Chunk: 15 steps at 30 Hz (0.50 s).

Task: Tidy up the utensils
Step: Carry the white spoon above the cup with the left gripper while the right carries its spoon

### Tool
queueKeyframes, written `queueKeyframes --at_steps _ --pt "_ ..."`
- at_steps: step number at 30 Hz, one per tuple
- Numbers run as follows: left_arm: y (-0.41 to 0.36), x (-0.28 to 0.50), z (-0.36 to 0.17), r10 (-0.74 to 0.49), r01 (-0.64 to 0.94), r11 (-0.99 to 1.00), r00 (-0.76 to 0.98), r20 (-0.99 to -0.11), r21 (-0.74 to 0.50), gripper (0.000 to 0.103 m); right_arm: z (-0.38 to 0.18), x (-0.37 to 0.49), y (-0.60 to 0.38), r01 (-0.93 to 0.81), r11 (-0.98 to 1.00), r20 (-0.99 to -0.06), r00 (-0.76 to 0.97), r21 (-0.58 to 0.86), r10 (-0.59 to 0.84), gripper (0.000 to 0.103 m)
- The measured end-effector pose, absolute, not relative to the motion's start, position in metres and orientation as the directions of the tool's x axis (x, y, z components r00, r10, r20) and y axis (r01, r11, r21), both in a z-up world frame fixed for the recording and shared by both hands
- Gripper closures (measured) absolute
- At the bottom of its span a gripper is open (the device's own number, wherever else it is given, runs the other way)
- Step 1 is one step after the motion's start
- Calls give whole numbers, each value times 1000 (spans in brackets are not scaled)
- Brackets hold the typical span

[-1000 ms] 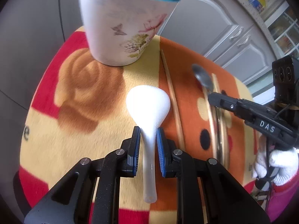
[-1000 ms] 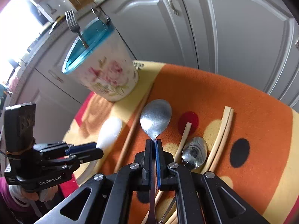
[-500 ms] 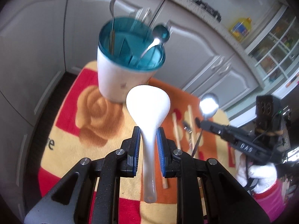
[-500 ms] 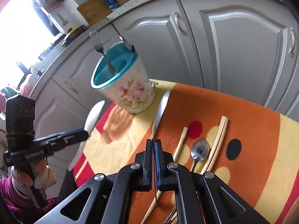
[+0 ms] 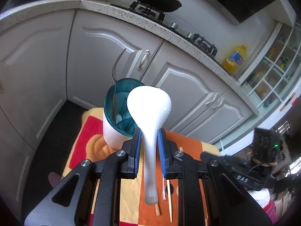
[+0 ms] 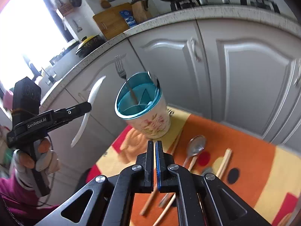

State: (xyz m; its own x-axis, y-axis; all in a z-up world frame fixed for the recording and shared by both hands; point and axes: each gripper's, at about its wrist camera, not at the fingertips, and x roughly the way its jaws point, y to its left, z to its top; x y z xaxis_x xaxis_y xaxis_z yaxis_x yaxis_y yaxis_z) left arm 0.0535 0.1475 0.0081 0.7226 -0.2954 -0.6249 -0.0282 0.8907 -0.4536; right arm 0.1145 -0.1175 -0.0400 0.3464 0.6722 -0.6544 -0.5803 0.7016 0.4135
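Observation:
My left gripper (image 5: 149, 138) is shut on a white ceramic spoon (image 5: 149, 105) and holds it high above the table, bowl forward, in front of the floral holder (image 5: 112, 131) with its teal divided rim. The right wrist view shows that gripper (image 6: 88, 107), the spoon (image 6: 90, 101) and the holder (image 6: 150, 122), which has a fork (image 6: 120, 69) standing in it. My right gripper (image 6: 155, 151) has its jaws almost closed above the table; nothing shows between them. A metal spoon (image 6: 196, 144) and chopsticks (image 6: 223, 163) lie on the mat.
An orange, yellow and red patterned mat (image 6: 244, 169) covers the small table. White cabinet doors (image 6: 244, 75) stand close behind it. More chopsticks (image 5: 169, 197) lie on the mat under my left gripper. The right gripper body (image 5: 240, 171) is at my right.
Both grippers have risen well above the table. The left still holds the white spoon. The metal spoon that was between the right gripper's jaws no longer shows there.

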Motion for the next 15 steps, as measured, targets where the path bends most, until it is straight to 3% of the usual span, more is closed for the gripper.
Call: queueKeyframes --at_steps 8,10,15 --pt "148 54 -4 -312 -40 880 700 -642 -472 87 -107 134 -107 -521 793 -794 313 316 522 93" --pt "149 54 -4 -314 -41 879 699 -643 -475 87 -119 148 -103 -516 796 -808 295 315 511 68" --pt "153 59 -3 -312 -47 877 700 -642 -477 87 -138 190 -100 -501 805 -819 284 317 499 68"
